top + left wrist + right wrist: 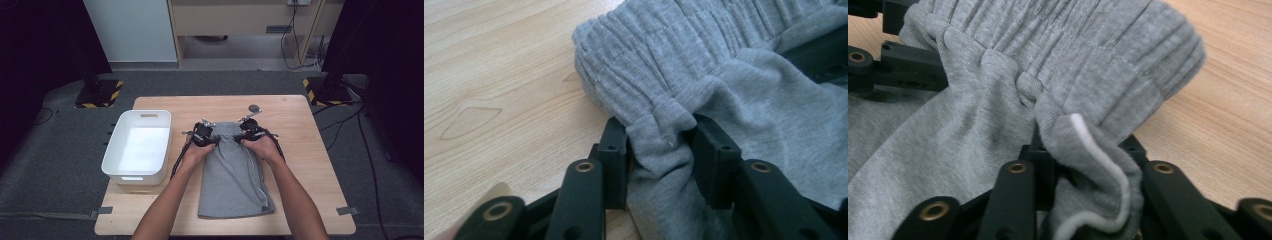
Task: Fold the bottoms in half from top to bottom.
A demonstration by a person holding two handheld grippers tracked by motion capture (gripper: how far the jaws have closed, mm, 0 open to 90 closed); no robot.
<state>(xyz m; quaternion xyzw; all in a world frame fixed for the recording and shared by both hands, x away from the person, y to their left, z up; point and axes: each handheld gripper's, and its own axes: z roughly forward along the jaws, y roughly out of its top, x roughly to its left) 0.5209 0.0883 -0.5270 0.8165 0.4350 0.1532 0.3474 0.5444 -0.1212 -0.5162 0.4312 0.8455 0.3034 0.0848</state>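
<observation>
My left hand-held gripper is clamped on a bunch of the ribbed waistband, and my right hand-held gripper pinches the opposite corner, with a white drawstring caught in the fold. The grey sweatpants lie folded lengthwise on the bench, legs toward me, waistband at the far end between both grippers. I judge the step in hand to be securing the waistband for a fold toward me. To do it well I would keep both grips even, lift the band just clear of the wood, and bring both hands back together so the fold line runs straight. I would watch the drawstring so it does not slip free. Further left stands the white bin, well apart from the cloth.
</observation>
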